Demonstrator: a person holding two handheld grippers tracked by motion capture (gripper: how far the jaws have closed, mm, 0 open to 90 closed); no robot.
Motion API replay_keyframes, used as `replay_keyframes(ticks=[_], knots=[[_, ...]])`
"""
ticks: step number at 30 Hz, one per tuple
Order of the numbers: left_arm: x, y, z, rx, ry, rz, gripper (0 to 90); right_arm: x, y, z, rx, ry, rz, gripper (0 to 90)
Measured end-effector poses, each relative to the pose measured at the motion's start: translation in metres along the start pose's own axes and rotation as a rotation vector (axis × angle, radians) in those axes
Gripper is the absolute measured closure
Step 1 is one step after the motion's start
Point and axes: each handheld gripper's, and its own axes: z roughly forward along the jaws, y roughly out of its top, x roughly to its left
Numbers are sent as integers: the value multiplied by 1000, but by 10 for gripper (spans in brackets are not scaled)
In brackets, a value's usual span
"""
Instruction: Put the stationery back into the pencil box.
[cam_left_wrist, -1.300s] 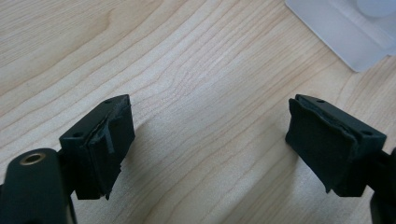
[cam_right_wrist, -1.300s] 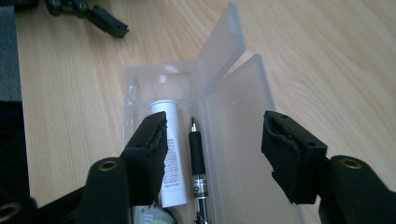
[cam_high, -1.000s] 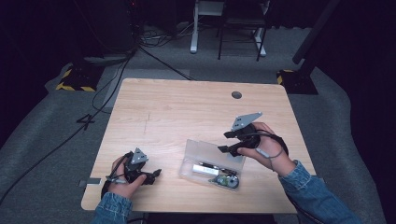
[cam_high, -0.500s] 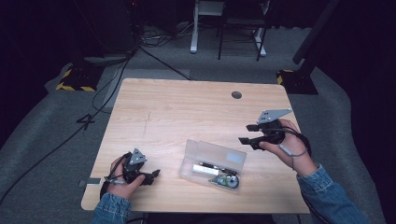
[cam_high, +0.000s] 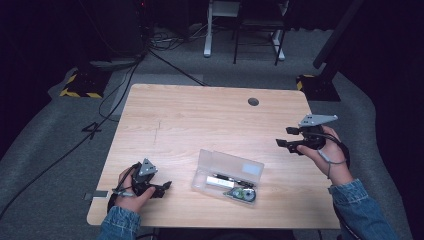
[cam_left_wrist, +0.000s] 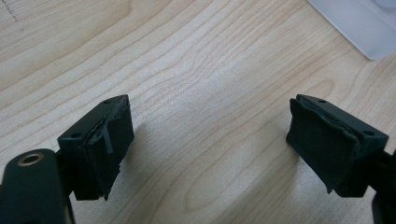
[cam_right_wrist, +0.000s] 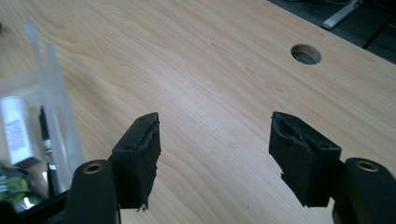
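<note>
Both hands rest apart, the clear case between them

The left gripper (cam_high: 165, 186) lies low on the surface (cam_high: 200, 120), fingers spread and empty; the right gripper (cam_high: 283, 143) hovers near the far edge, its fingers just widening, empty. The plastic case (cam_high: 228, 176) lies closed, well clear of both.

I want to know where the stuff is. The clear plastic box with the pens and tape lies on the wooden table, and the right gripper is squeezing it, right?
Not quite. The clear plastic box with pens and tape does lie on the wooden table, but the right gripper is not squeezing it. The high view shows that gripper off to the side, apart from the box, and the right gripper view shows its jaws open over bare wood.
</note>
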Motion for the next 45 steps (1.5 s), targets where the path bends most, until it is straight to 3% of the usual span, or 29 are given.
replay_keyframes(ticks=[3, 12, 15, 22, 25, 31, 45], knots=[[0, 0, 0, 0, -4, -3, 144, -10, -10, 5, 12, -29, -3, 346], [0, 0, 1, 0, -3, -7, 143, -33, -42, 21, 35, -56, 57, 346], [0, 0, 1, 2, -6, -6, 142, -34, -52, 25, 32, -64, 63, 346], [0, 0, 1, 2, -5, -5, 142, -34, -73, 35, -47, -93, 88, 351], [0, 0, 1, 2, -4, -5, 142, -33, -77, 39, -8, -88, 67, 351], [0, 0, 1, 2, -5, -5, 142, -31, -88, 49, 19, -71, 81, 349], [0, 0, 1, 3, -5, -5, 142, -28, -97, 58, 30, -61, 80, 330]])
